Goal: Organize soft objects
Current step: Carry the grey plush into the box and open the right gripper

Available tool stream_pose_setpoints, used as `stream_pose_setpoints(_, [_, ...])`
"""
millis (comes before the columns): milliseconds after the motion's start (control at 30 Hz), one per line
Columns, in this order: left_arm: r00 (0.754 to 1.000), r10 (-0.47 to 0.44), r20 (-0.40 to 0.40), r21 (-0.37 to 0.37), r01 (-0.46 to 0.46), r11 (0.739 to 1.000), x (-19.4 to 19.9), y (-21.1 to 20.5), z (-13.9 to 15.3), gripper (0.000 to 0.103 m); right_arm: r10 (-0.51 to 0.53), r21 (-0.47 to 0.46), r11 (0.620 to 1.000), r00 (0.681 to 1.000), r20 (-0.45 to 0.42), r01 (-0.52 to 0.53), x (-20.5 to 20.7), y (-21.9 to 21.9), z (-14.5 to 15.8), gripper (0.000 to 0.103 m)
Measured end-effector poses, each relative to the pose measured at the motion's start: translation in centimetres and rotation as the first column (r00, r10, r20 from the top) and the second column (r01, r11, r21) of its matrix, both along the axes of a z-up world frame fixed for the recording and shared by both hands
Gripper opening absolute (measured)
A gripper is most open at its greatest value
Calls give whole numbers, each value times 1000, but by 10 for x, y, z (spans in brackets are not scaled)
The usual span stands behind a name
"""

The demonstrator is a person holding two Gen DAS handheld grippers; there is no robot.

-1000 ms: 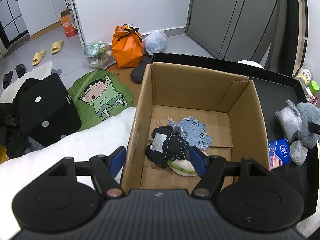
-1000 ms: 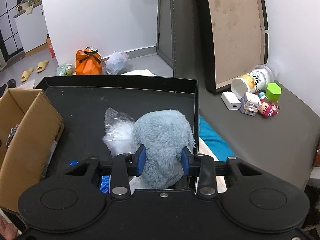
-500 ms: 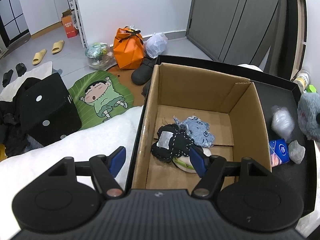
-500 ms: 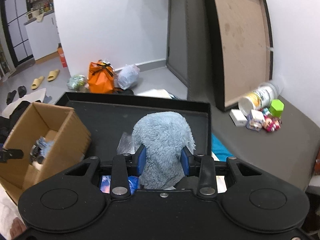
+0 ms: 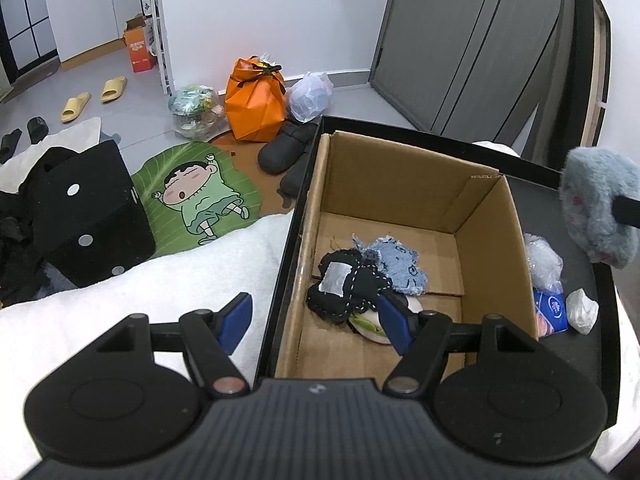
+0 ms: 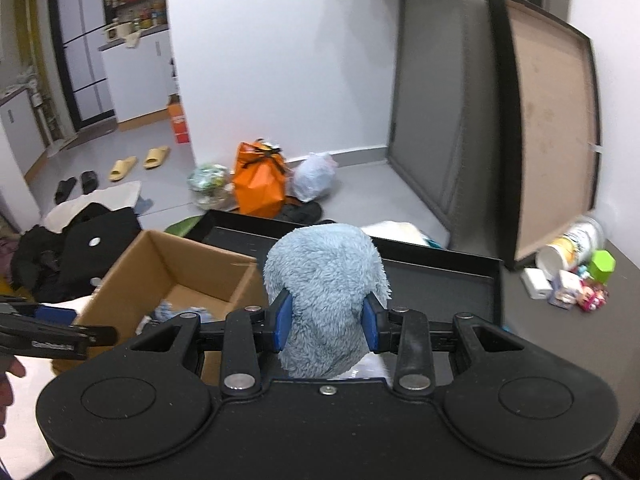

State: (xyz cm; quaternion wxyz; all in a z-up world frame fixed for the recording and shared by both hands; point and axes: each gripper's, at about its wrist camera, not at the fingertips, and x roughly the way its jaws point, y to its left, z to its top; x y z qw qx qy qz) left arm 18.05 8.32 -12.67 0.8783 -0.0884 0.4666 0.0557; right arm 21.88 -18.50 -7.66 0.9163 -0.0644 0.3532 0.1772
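Blue fingers [image 6: 283,322] of the right gripper [image 6: 326,322] pinch a fluffy grey-blue plush [image 6: 326,284] from both sides at the centre of the right wrist frame, the pile bulging above and below the pads. In the left wrist view that same plush [image 5: 596,208] hangs at the right edge of the frame, clear of the surface and above the black tray [image 5: 568,184], with a dark finger crossing its right side.

The left gripper [image 5: 316,318] has its fingers spread, with nothing between them but the near left wall of the cardboard box [image 5: 400,180]: one pad shows lower left over a white fleece blanket [image 5: 160,280], the other lower centre over the box's contents. Whether either pad touches the wall cannot be told from this angle.

The open box stands inside the tray, against its left rim. On the box floor lie a black stitched fabric piece [image 5: 348,284] with a silver patch, a frayed denim piece [image 5: 400,266] just right of it and partly under it, and a pale round item [image 5: 370,322] mostly hidden beneath the black one.

To the right of the box, on the tray, sit a crumpled clear plastic bag [image 5: 542,258], a blue packet [image 5: 550,308] and a small white wad [image 5: 582,310].
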Motion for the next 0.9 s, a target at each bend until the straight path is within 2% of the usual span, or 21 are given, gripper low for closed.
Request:
stream_pose_setpoints(167, [1000,-1,4,-10,1,1000,-3,4,-2,65,46,3,999,999,3,-46,-1,23,2,35])
stream_pose_setpoints(267, [1000,5,7,-22,-5,1000,-5,7,-4,60,73,2,997,997,5,-73,-2,38,4,35])
stream_pose_setpoints(333, [1000,14,5,-47,-13,999,-6,10,-6,51,90,4,996,996,6,-90,-3,47,5,35])
stream_pose_setpoints(433, [1000,21,2,-45,-21,999,-8,12,-8,39,116,0,993,993,2,-116,-4,60,4,35])
stream_pose_setpoints(567, [1000,31,-4,-54,-31,998,-8,17,-11,29,150,-6,989,989,-5,-150,-4,77,4,35])
stream_pose_setpoints(633, [1000,27,-5,-61,-27,998,-9,19,-12,20,165,-11,986,986,-8,-165,-4,84,3,35])
stream_pose_setpoints(733, [1000,30,-5,-75,-30,997,-9,21,-14,11,177,-17,984,984,-15,-178,-4,92,0,35])
stream_pose_setpoints(900, [1000,23,5,-78,-23,997,-11,23,-15,11,188,-19,982,982,-27,-189,-4,100,-2,35])
